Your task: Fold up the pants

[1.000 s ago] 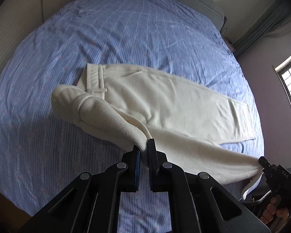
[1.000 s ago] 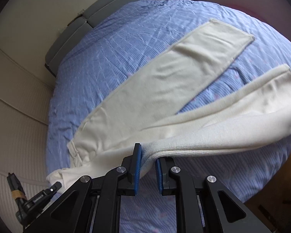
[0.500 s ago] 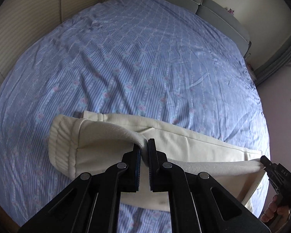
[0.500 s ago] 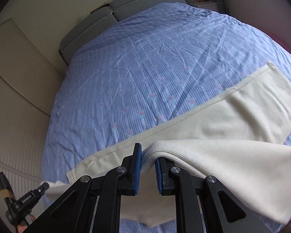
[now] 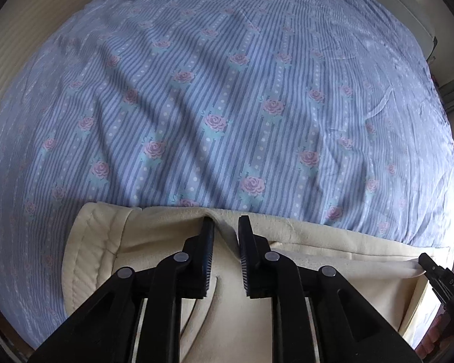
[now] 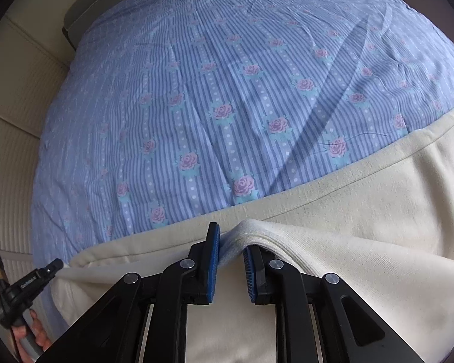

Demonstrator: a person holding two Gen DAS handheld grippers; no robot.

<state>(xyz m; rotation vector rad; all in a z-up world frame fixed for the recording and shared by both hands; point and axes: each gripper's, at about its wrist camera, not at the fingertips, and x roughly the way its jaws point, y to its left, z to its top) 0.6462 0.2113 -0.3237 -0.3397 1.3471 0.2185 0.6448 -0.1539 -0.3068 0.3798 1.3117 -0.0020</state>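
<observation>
**Ana:** Two views to go through. Left wrist first: the cream pants [image 5: 333, 260] lie on the blue striped rose-print bedsheet [image 5: 227, 90], with the waistband [image 5: 87, 251] at the near left. The left gripper [image 5: 225, 227] sits low over them, jaws spread, a small ridge of fabric standing between them but not pinched.

**Ben:** And the right wrist?

**Ana:** The right gripper [image 6: 231, 242] has its jaws parted too; a folded edge of the pants [image 6: 363, 199] bulges into the gap and touches the blue pads, but I would not call it clamped. One leg lies doubled over the other.

**Ben:** How will the cloth behave?

**Ana:** Soft, light knit, I judge: it will sag and drape, not slide or break. Best held at the doubled seam edge or the thick ribbed waistband, where the layers stay together.
</observation>
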